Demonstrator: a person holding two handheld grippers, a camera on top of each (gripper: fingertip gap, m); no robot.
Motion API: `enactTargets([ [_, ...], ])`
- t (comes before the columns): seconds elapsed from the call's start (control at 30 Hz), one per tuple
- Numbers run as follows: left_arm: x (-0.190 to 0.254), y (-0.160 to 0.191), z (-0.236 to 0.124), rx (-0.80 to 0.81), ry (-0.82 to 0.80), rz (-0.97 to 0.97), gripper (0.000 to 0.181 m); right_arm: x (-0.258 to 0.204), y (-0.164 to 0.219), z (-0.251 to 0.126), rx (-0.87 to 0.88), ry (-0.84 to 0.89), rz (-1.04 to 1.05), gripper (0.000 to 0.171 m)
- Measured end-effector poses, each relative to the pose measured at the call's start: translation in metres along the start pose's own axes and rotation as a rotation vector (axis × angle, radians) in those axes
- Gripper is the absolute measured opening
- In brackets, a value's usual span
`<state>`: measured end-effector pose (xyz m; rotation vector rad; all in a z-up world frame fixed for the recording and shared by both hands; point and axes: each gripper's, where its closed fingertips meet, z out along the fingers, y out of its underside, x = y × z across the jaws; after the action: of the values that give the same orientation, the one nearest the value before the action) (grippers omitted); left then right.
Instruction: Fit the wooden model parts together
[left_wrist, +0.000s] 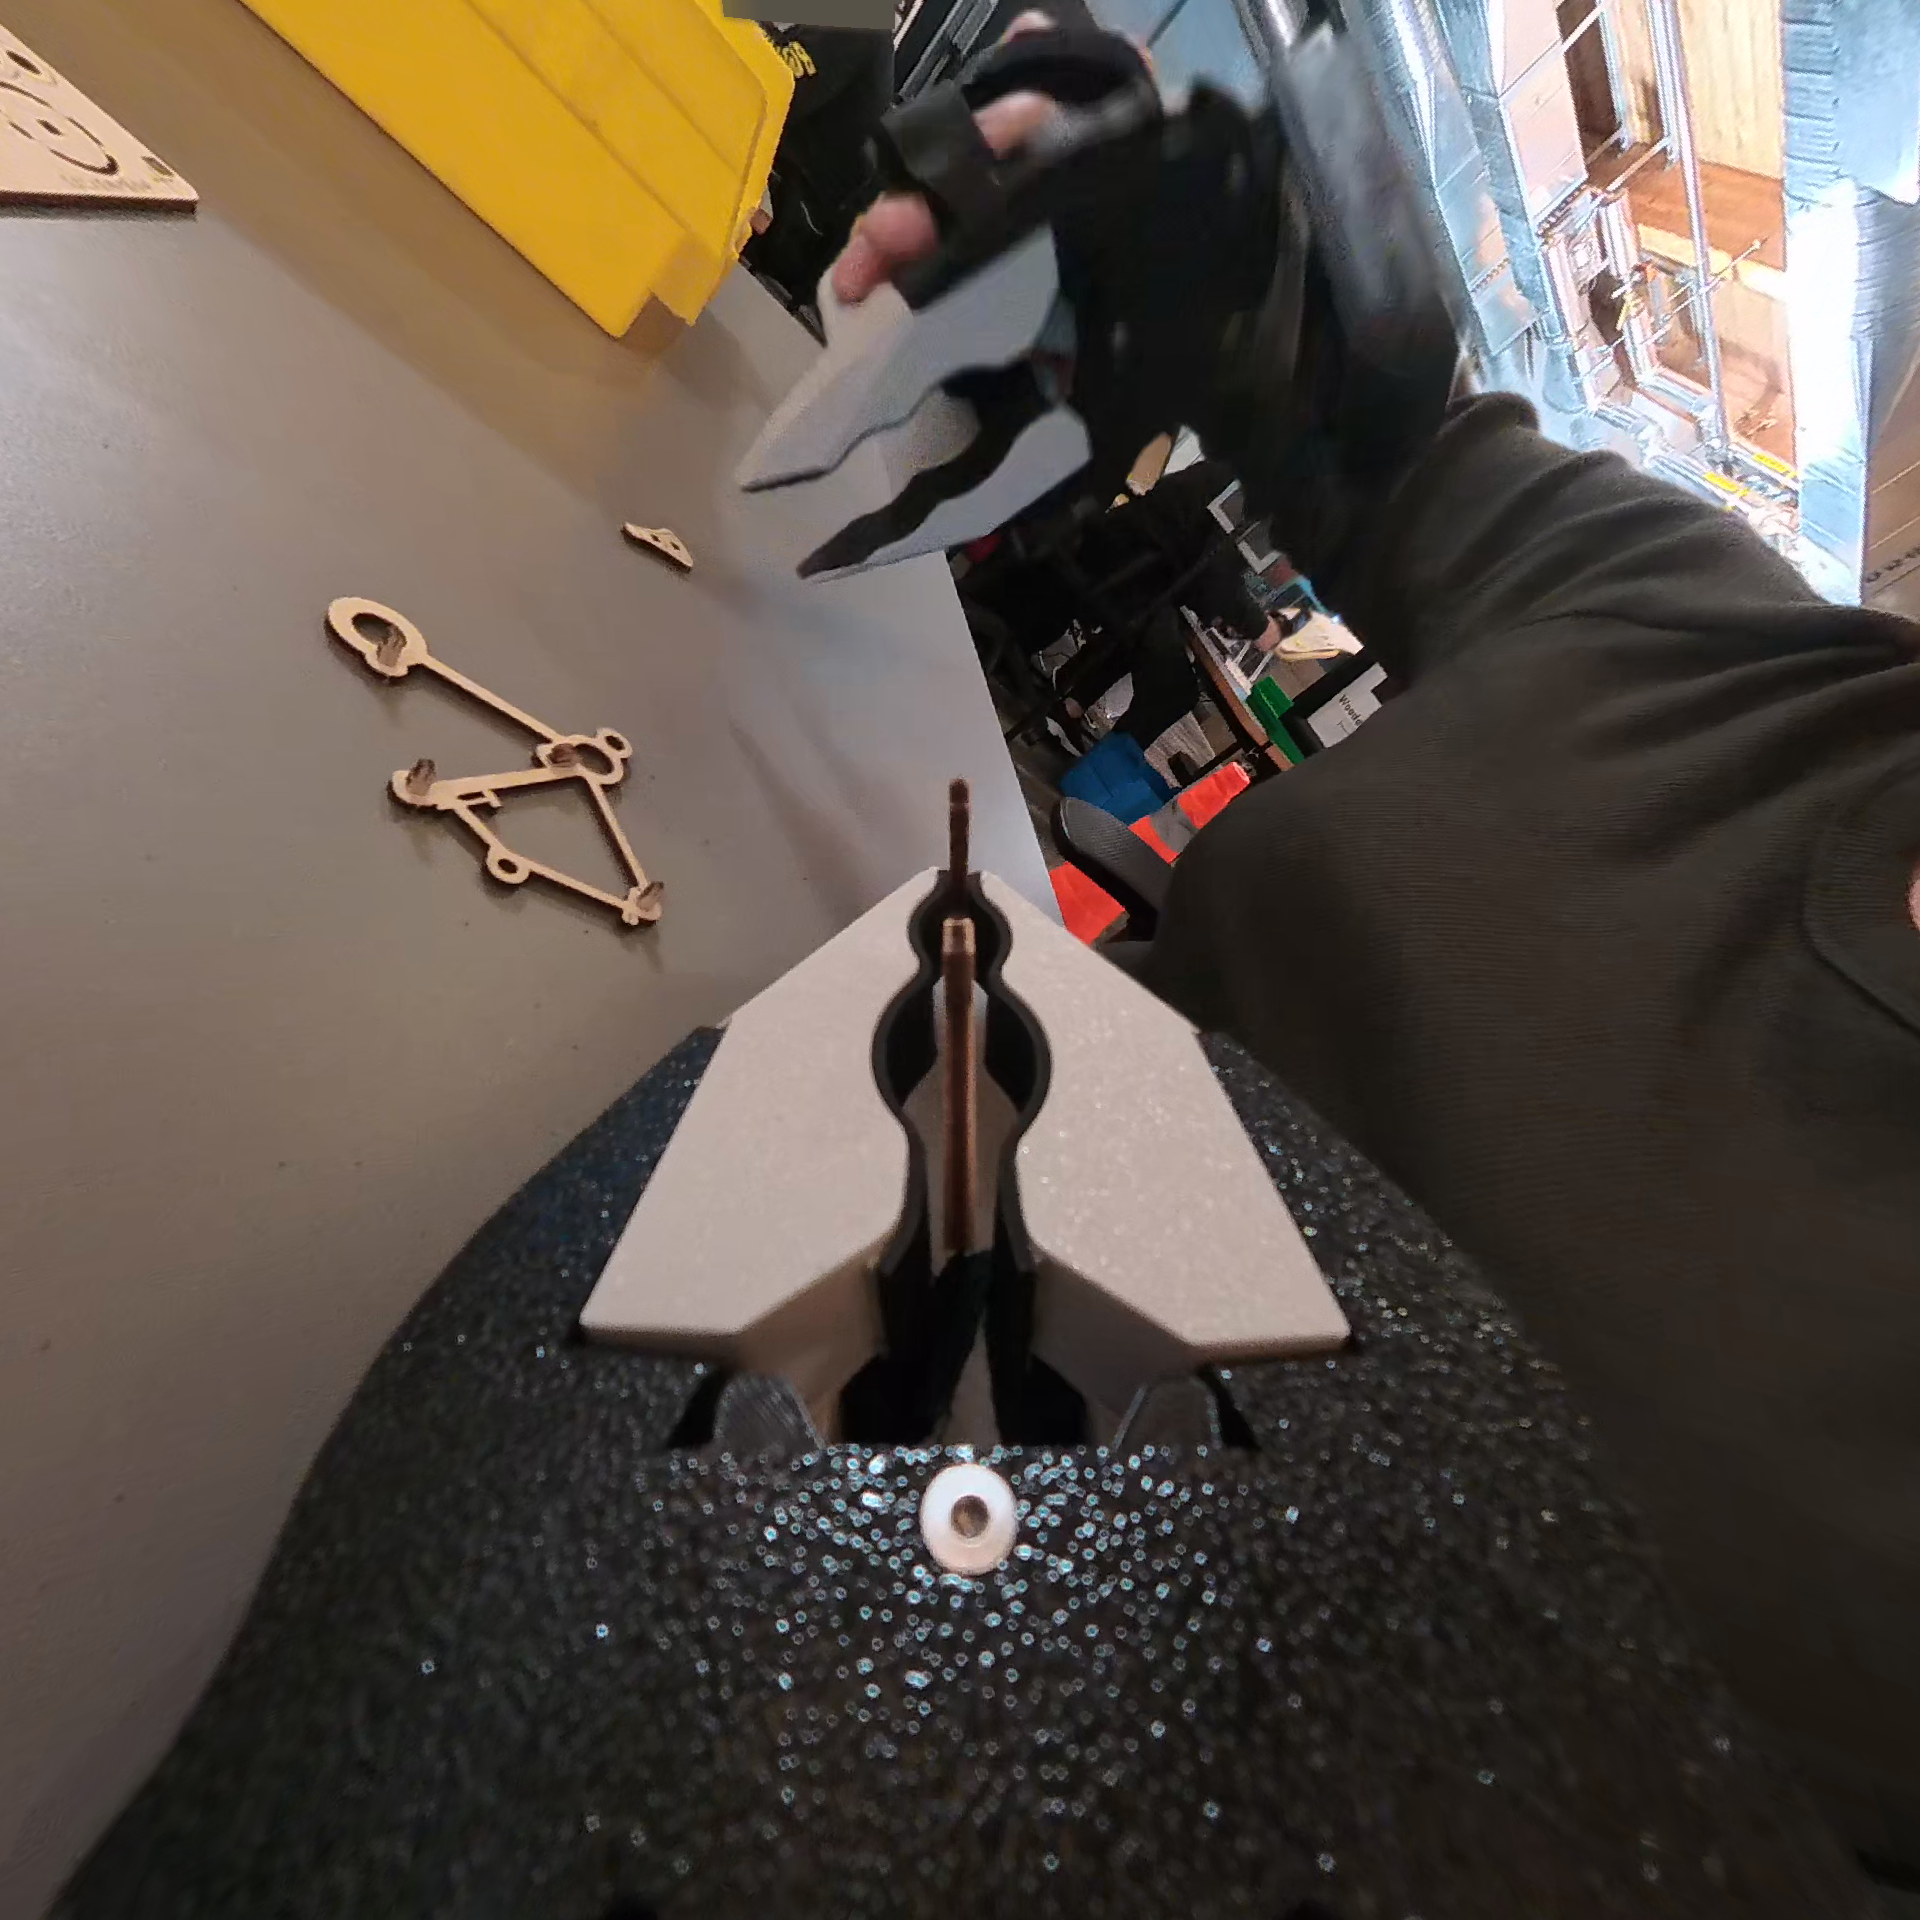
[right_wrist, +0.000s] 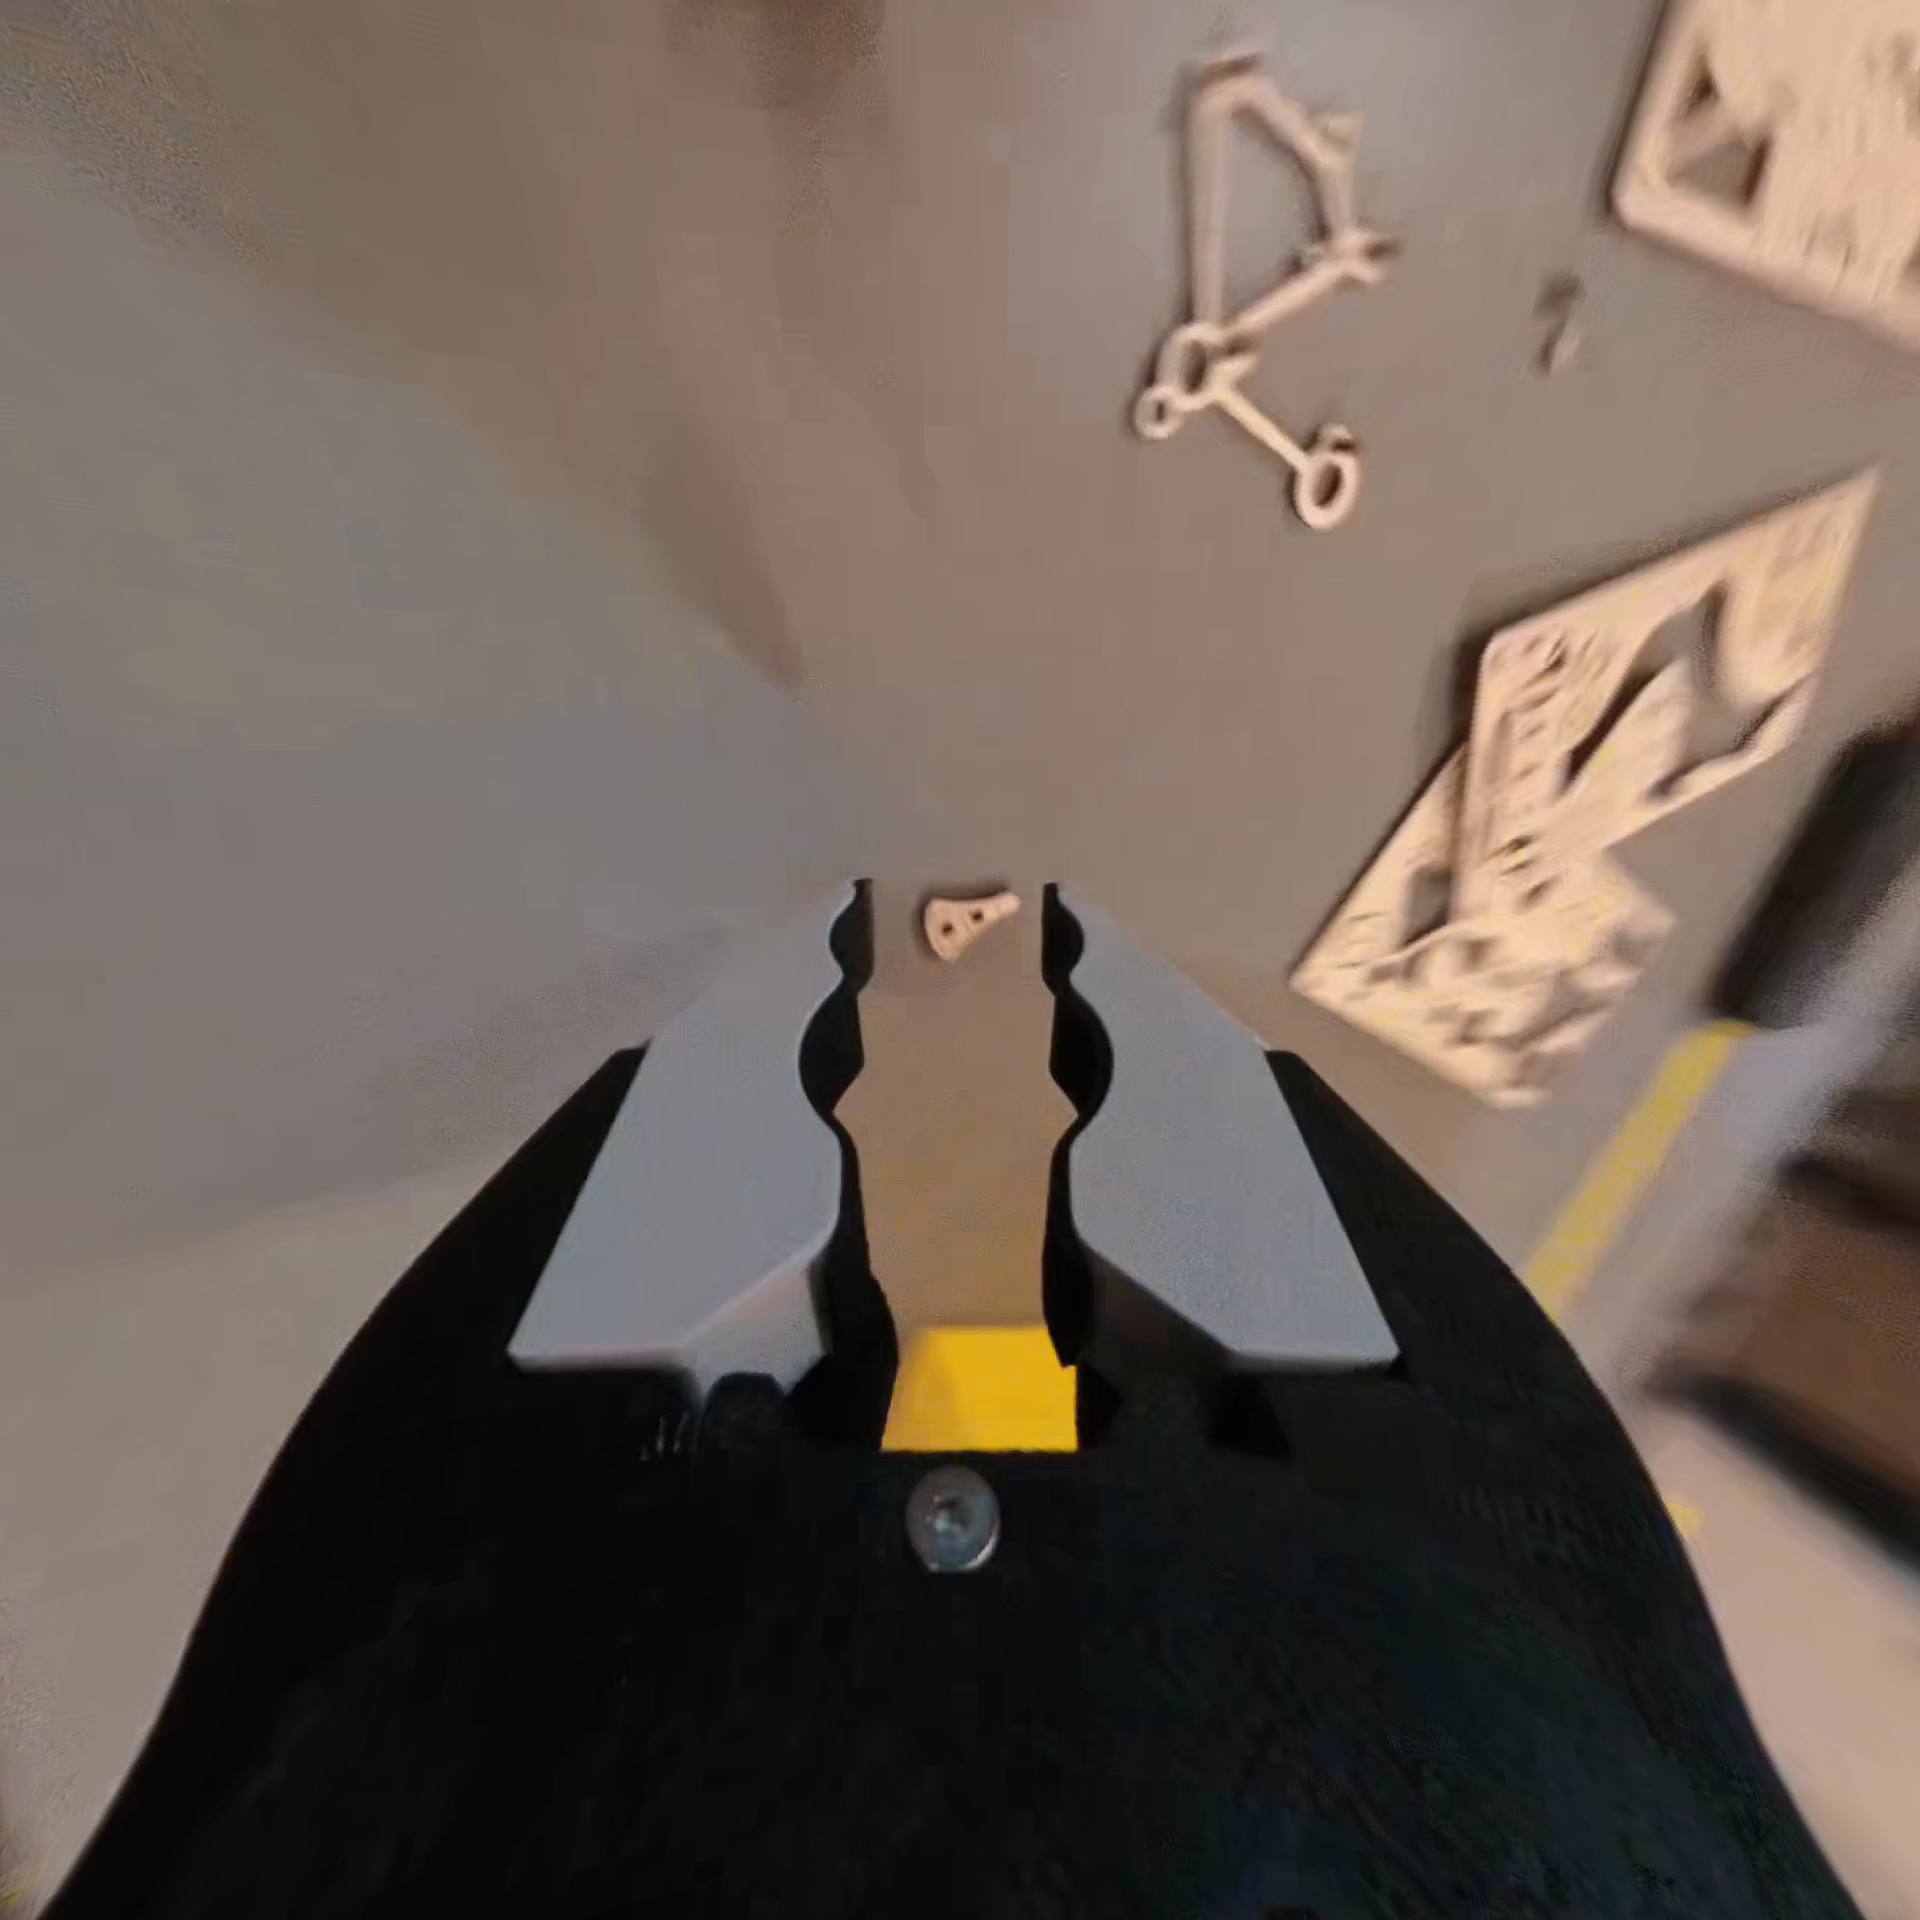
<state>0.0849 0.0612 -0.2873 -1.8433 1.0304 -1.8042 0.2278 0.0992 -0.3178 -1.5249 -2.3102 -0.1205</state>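
Observation:
My left gripper (left_wrist: 958, 894) is shut on a thin flat wooden part (left_wrist: 958, 1060), seen edge-on, its tip poking past the fingertips. On the grey table (left_wrist: 260, 1039) to its left lies a wooden frame assembly (left_wrist: 520, 790) of thin bars and rings. A small wooden wedge piece (left_wrist: 657, 544) lies farther off. My right gripper (right_wrist: 951, 904) is open and empty, hovering over that small wedge piece (right_wrist: 966, 923), which shows between its fingertips. It also shows in the left wrist view (left_wrist: 894, 468), held by a hand. The frame assembly (right_wrist: 1257, 312) lies beyond it to the right.
Yellow bins (left_wrist: 582, 135) stand at the table's far side. Laser-cut wooden sheets (right_wrist: 1621, 862) (right_wrist: 1787, 156) lie on the right of the right wrist view, one sheet corner (left_wrist: 73, 135) in the left view. A dark sleeve (left_wrist: 1558, 935) fills the left view's right side.

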Motion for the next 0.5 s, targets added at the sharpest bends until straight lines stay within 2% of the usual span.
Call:
enactTargets([
  [0.03, 0.000, 0.001, 0.001, -0.005, -0.002, 0.002, 0.000, 0.000, -0.001, -0.002, 0.046, -0.061, 0.147, 0.027],
  [0.1, 0.000, 0.003, 0.002, -0.014, -0.005, 0.007, 0.000, 0.005, 0.013, 0.001, 0.027, -0.092, 0.355, 0.023],
  [0.27, 0.000, 0.007, 0.004, -0.042, -0.007, 0.017, 0.000, 0.002, 0.029, 0.015, 0.091, -0.190, 0.681, 0.018],
  [0.37, 0.001, 0.010, 0.005, -0.058, -0.009, 0.025, 0.000, 0.001, 0.032, 0.021, 0.130, -0.228, 0.760, 0.021],
  [0.5, 0.000, 0.013, 0.007, -0.074, -0.010, 0.029, 0.000, -0.003, 0.034, 0.027, 0.123, -0.227, 0.763, 0.020],
])
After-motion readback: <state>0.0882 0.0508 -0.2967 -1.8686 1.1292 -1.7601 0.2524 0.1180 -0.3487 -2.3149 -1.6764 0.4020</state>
